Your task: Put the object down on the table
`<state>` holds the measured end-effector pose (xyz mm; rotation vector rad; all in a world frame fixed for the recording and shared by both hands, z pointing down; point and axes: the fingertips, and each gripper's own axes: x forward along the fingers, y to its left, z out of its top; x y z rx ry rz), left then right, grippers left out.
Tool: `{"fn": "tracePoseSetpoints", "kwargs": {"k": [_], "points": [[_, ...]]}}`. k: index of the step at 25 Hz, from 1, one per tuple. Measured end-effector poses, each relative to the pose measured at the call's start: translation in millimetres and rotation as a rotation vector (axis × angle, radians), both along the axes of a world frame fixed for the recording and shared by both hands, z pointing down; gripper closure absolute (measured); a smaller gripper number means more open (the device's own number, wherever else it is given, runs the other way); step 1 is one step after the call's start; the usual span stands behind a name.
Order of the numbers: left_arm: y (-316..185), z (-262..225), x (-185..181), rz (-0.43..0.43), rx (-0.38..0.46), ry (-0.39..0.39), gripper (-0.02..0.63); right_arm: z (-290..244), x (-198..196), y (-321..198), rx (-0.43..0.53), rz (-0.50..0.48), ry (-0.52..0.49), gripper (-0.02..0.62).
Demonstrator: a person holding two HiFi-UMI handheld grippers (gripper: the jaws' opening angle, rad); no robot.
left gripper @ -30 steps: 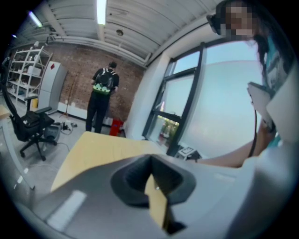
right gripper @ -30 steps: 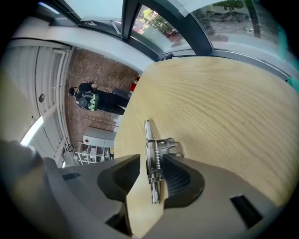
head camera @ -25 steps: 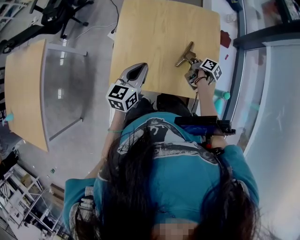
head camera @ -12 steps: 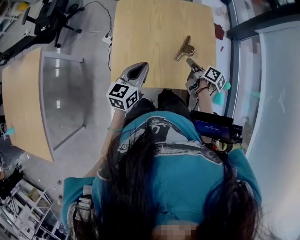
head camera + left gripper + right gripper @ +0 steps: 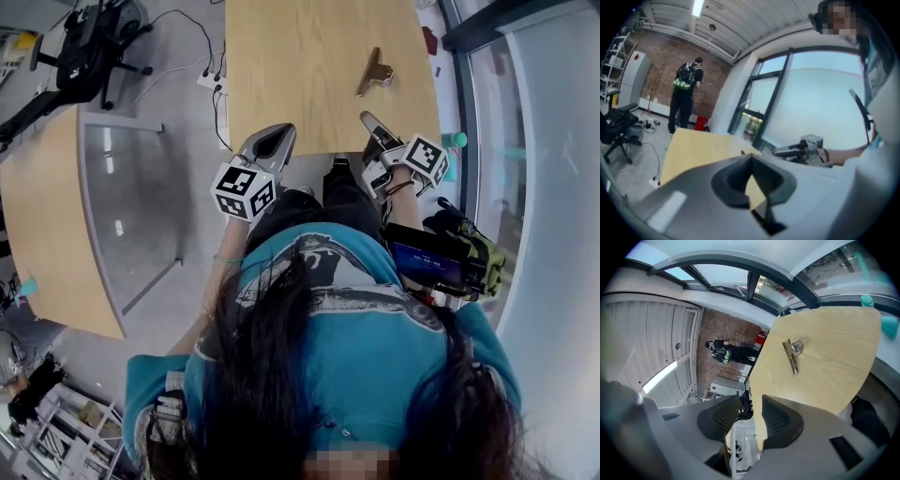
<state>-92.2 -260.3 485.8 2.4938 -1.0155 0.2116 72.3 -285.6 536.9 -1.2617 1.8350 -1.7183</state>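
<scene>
A brass-coloured metal clip (image 5: pixel 374 72) lies by itself on the light wooden table (image 5: pixel 300 75), toward its right side. In the right gripper view the clip (image 5: pixel 792 355) sits well ahead of the jaws on the table (image 5: pixel 834 371). My right gripper (image 5: pixel 368 120) hovers over the table's near edge, short of the clip, open with nothing between its pads. My left gripper (image 5: pixel 273 141) hangs at the near edge on the left, shut and empty. Seen from the left gripper (image 5: pixel 751 159), the tabletop (image 5: pixel 693 150) stretches ahead, with the right gripper (image 5: pixel 777 151) to its right.
A second wooden table (image 5: pixel 47 234) stands at the left, across a strip of grey floor. An office chair (image 5: pixel 84 47) is at the far left. A glass wall (image 5: pixel 544 141) runs along the right, with a teal bottle (image 5: pixel 457 141) beside it. A person with a backpack (image 5: pixel 686 93) stands far off.
My right gripper has let go of the clip and drawn back to the table's near edge; the clip stays on the table. The left gripper has barely moved.
</scene>
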Motion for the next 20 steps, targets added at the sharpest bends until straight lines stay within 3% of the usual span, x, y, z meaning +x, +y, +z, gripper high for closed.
{"fn": "tracePoseSetpoints", "kwargs": {"k": [7,13,20], "points": [[55,15,-30,0.026,-0.040,0.039,0.603,2,-47,74,-0.011,-0.047,0.054,0.460],[53,28,-29,0.021,-0.091,0.071,0.603,11,-45,86,-0.045,-0.049,0.080,0.502],[64,27,-28,0.008,-0.079,0.081,0.603,11,-39,107,-0.039,-0.054,0.102,0.529]]}}
